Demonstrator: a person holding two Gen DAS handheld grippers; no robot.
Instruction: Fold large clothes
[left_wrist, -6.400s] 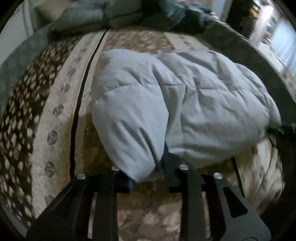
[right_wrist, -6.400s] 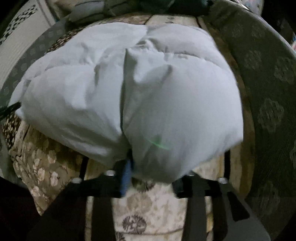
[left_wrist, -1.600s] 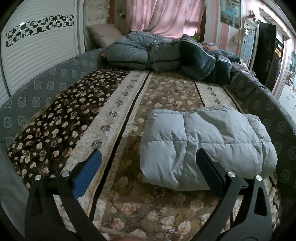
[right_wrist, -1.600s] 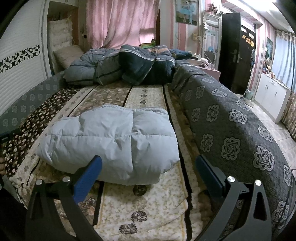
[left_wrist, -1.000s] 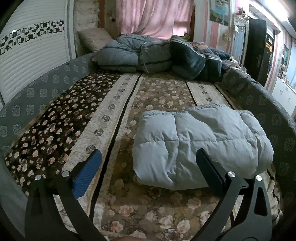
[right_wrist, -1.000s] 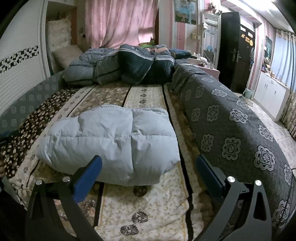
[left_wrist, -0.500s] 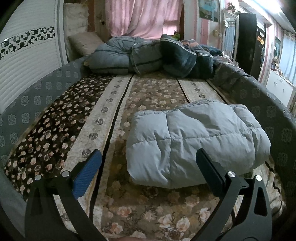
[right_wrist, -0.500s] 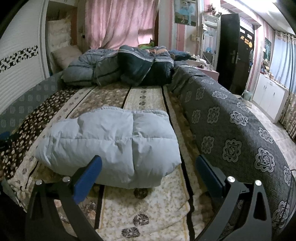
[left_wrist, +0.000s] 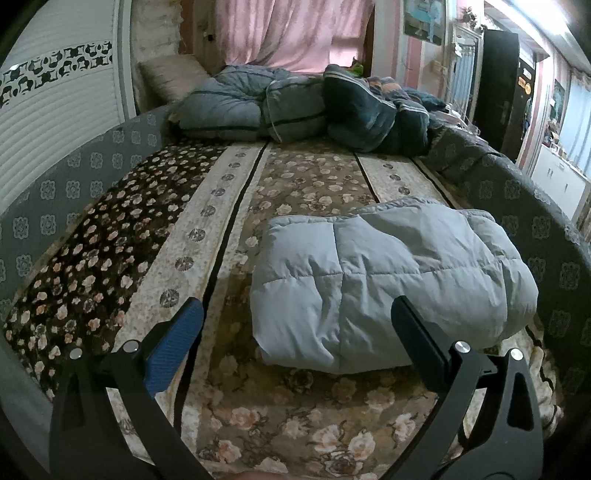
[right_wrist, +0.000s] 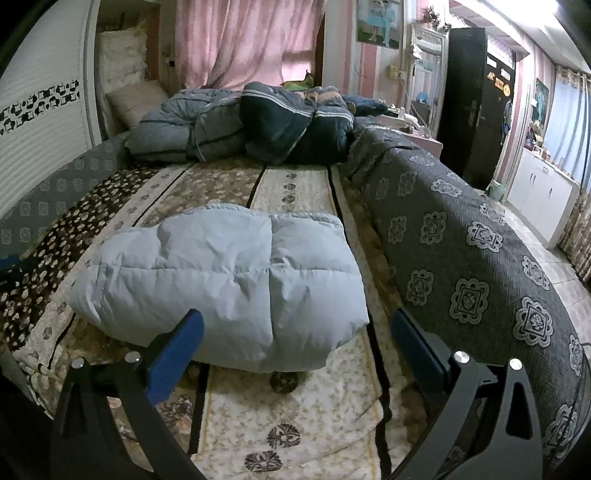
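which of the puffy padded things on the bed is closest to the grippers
The pale grey-blue folded down jacket, lying alone on the floral blanket just ahead of both open grippers. The striped grey-blue duvet and dark navy duvet are heaped at the bed's far end.

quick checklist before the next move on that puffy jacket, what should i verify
1. Left gripper open and holding nothing: ok, its fingers are spread wide.
2. Right gripper open and holding nothing: ok.
3. Light blue puffy jacket lies as one compact folded bundle: ok, no sleeve sticks out in either view.
4. Jacket fully on the floral bedspread, not hanging off: ok.
5. Neither gripper touches the jacket: ok, both sit short of its near edge.
6. Fold underneath is even: cannot tell, the bottom layers are hidden.
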